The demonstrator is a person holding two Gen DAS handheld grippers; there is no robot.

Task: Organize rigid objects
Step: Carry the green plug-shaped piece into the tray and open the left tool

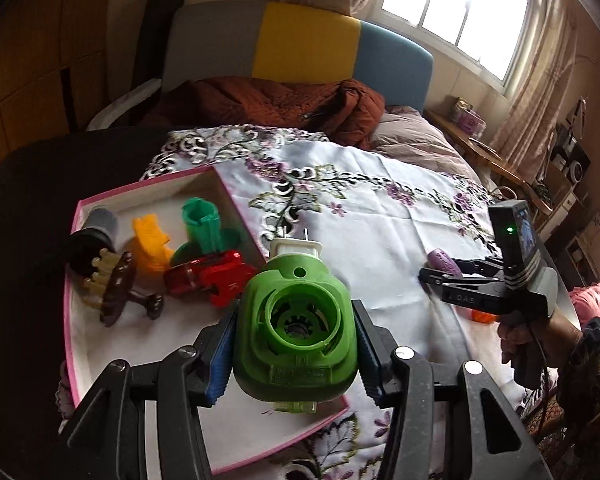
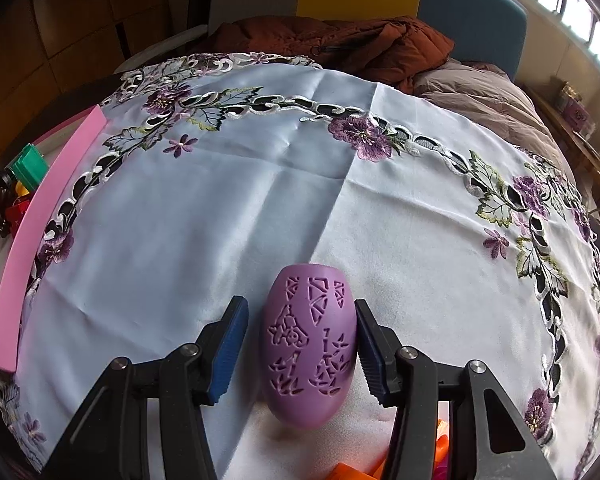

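My left gripper [image 1: 295,312] is shut on a green plug-in device [image 1: 296,332] with a white plug on its far end. It hangs above the near right part of a pink-rimmed box [image 1: 69,320]. In the box lie a red piece [image 1: 208,276], a green stand [image 1: 204,228], a yellow piece [image 1: 150,244], a brown comb-like piece [image 1: 116,288] and a grey-and-black cylinder [image 1: 94,236]. My right gripper [image 2: 300,306] stands open around a purple egg with cut-out patterns [image 2: 310,352] on the cloth. Its right pad is at the egg's side. A slim gap shows at the left pad.
A white embroidered cloth [image 2: 228,208] covers the round table. The pink box wall [image 2: 40,208] is at its left edge. Orange pieces [image 2: 348,472] lie just below the right gripper. A bed with a brown quilt [image 1: 268,100] is behind the table, and a person's hand [image 1: 520,340] holds the right gripper.
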